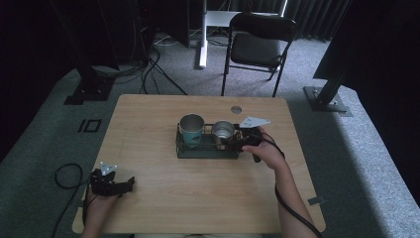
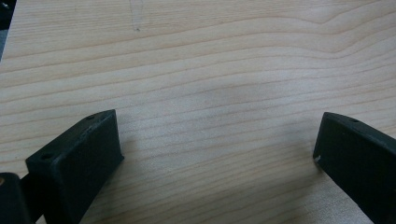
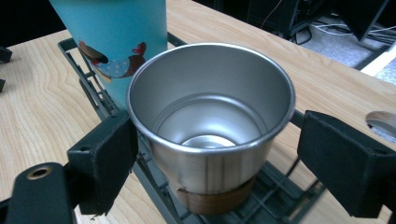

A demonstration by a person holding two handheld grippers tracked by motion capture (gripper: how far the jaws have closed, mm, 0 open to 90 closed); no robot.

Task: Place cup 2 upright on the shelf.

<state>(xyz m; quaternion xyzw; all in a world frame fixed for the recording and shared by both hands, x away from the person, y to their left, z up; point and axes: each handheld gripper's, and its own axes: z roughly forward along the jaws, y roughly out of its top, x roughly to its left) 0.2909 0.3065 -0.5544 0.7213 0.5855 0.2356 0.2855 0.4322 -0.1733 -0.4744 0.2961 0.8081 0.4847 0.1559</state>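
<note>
Steel cup (image 3: 210,135): stands upright in the rack (image 1: 207,148), at about 3 o'clock of the blue cup (image 1: 191,130) and just beside it. In the high view the steel cup (image 1: 223,132) sits toward the rack's right end. It looks empty, with a brown band round its base.

Blue cup: upright in the same rack, at 9 o'clock of the steel cup. In the right gripper view the blue cup (image 3: 114,42) rises behind the steel one and carries a small printed figure.

Rack: dark wire tray near the middle of the worktop (image 1: 148,208), slightly toward 1 o'clock. In the right gripper view the rack (image 3: 88,79) shows its grid under both cups.

Right gripper (image 1: 243,140): at the rack's right end, held by the right hand (image 1: 267,151). In the right gripper view the right gripper (image 3: 212,154) has its jaws spread on either side of the steel cup; the left one lies at the cup's wall, the right one stands apart from it, so nothing is clamped.

Left gripper (image 1: 130,184): near the worktop's 7 o'clock corner, held by the left hand (image 1: 99,201), well apart from the rack. In the left gripper view the left gripper (image 2: 217,144) has its jaws released wide over bare worktop (image 2: 210,60), with nothing between them.
</note>
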